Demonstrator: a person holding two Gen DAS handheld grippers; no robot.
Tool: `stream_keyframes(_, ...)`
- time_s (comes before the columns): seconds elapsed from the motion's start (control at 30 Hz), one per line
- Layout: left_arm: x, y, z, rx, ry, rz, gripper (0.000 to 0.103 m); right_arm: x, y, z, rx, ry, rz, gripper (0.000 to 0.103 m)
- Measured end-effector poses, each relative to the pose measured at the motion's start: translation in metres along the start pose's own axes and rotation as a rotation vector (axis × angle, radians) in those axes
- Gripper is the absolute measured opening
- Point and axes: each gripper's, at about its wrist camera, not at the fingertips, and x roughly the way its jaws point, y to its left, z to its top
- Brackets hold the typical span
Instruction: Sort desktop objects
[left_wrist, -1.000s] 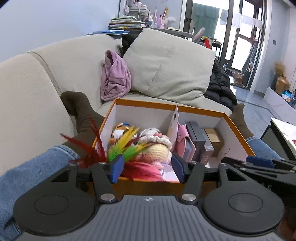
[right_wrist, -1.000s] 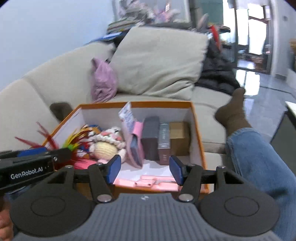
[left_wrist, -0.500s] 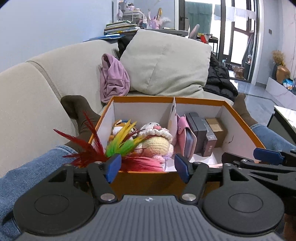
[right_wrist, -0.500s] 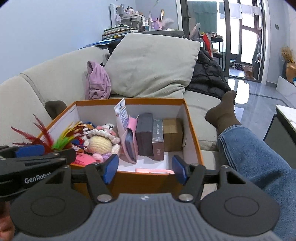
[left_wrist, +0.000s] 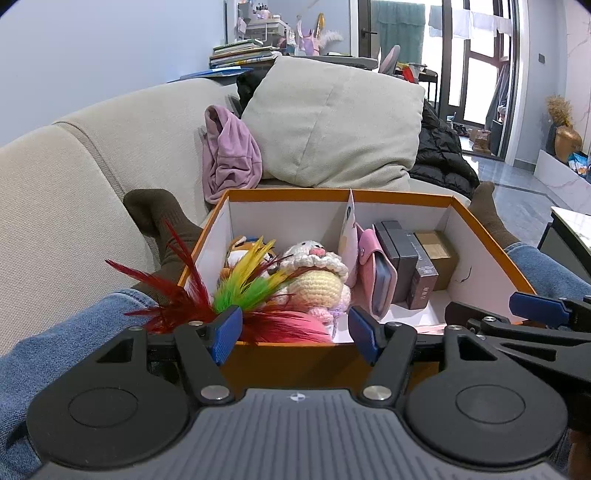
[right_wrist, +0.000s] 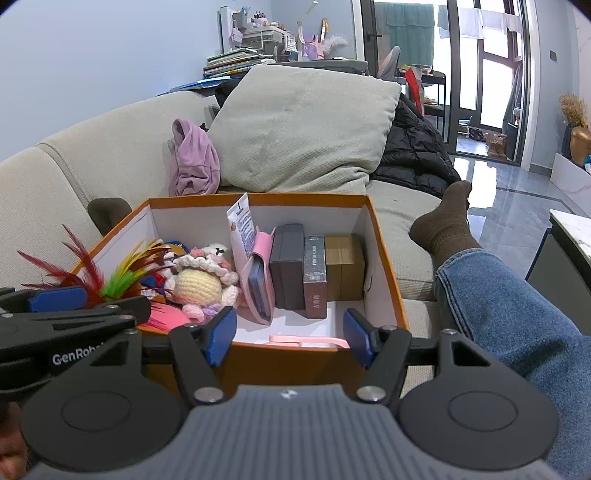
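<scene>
An orange box (left_wrist: 491, 236) with white walls rests on the person's lap; it also shows in the right wrist view (right_wrist: 388, 251). Its left half holds a feather toy (left_wrist: 243, 288) and a crocheted doll (left_wrist: 314, 277). Its right half holds a pink pouch (right_wrist: 258, 273), dark boxes (right_wrist: 291, 266), a brown box (right_wrist: 345, 266) and a pink strip (right_wrist: 310, 340). A white card (right_wrist: 242, 229) stands upright between the halves. My left gripper (left_wrist: 295, 334) is open and empty just short of the box's near wall. My right gripper (right_wrist: 288, 341) is open and empty there too.
The box sits between denim-clad legs (right_wrist: 517, 317) with brown socks on a beige sofa (left_wrist: 74, 177). A large cushion (left_wrist: 332, 122), a purple cloth (left_wrist: 229, 155) and a black jacket (left_wrist: 439, 155) lie behind. A table edge (right_wrist: 569, 229) is at the right.
Both grippers have drawn back and up from the box, so its near wall now shows in front of the fingertips. The box's contents have not moved.
</scene>
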Motion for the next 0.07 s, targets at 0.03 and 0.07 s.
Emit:
stream_keyframes(0.03,-0.0001,-0.0001,-0.0001,0.000,0.000,0.000,0.074,0.0001,-0.0001,0.0001,0.000,0.000,0.000,0.066)
stream_keyframes(0.07,-0.0001,-0.0001,-0.0001,0.000,0.001,-0.001,0.074,0.0002,-0.0003,0.0001,0.000,0.001,0.001,0.066)
